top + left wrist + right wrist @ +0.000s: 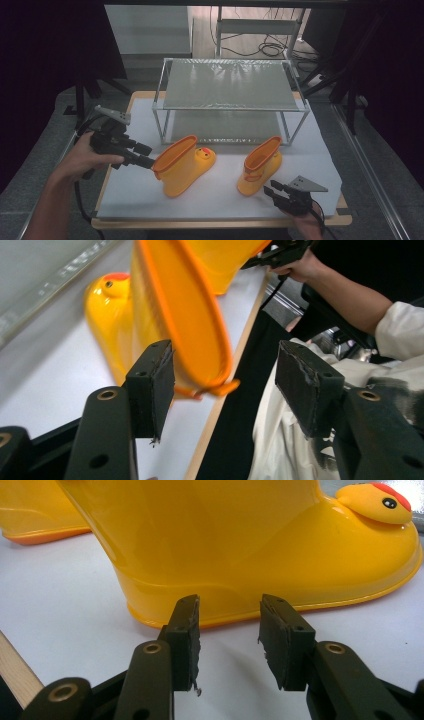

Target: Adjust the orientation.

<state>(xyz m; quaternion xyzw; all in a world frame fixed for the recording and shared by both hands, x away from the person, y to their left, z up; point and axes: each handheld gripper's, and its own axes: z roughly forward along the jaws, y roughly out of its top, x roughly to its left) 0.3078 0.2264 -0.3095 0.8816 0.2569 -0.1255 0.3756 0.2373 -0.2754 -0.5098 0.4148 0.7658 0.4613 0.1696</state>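
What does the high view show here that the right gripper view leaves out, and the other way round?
The high view alone takes in the two-tier wire rack behind the boots, the left claw at the left boot's orange rim, and both hands. The right gripper view alone gives the open gap between the right claw jaws, just short of the right boot's heel. Both share the two yellow duck boots on the white mat.
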